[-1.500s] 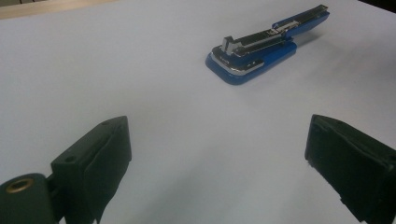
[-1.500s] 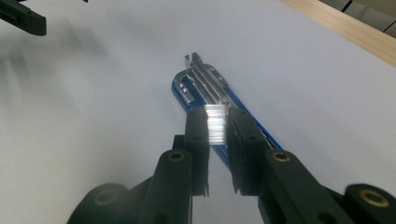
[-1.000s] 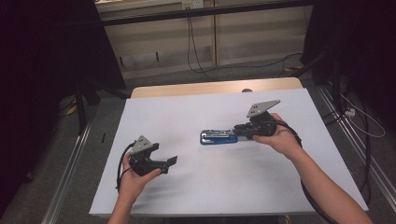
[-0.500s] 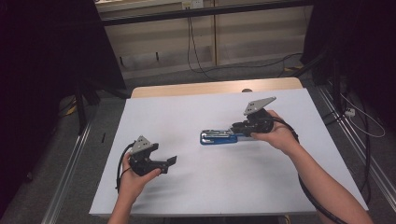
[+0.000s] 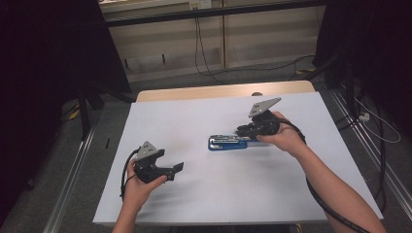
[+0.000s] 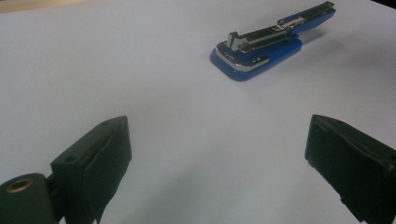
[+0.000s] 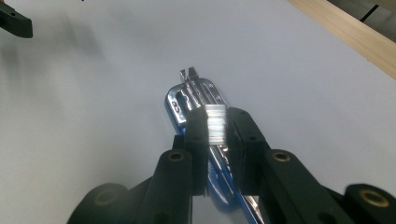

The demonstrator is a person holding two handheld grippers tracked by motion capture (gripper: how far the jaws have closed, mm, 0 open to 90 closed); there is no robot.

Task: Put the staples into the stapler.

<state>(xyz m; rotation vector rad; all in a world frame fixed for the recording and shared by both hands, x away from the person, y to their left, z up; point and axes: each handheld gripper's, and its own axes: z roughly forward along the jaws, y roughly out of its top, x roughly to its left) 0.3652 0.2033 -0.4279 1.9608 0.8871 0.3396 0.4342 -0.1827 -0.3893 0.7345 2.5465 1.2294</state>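
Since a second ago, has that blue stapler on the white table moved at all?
No. The blue metal stapler lies at the same spot on the white table, equally far from its wooden back edge.

White sheet on a wooden table, dim room behind.
A white sheet point(image 5: 194, 126) covered most of the wooden table point(image 5: 214, 91), whose bare far edge showed beyond it. Black cables point(image 5: 209, 58) hung down the pale wall panels point(image 5: 243, 34), and grey carpet point(image 5: 73, 160) lay alongside.

Left gripper point(image 6: 217, 158): jaws wide apart, nothing between them, low over white table point(image 6: 116, 60). Blue stapler point(image 6: 271, 42) lies ahead, opened, well apart from jaws.
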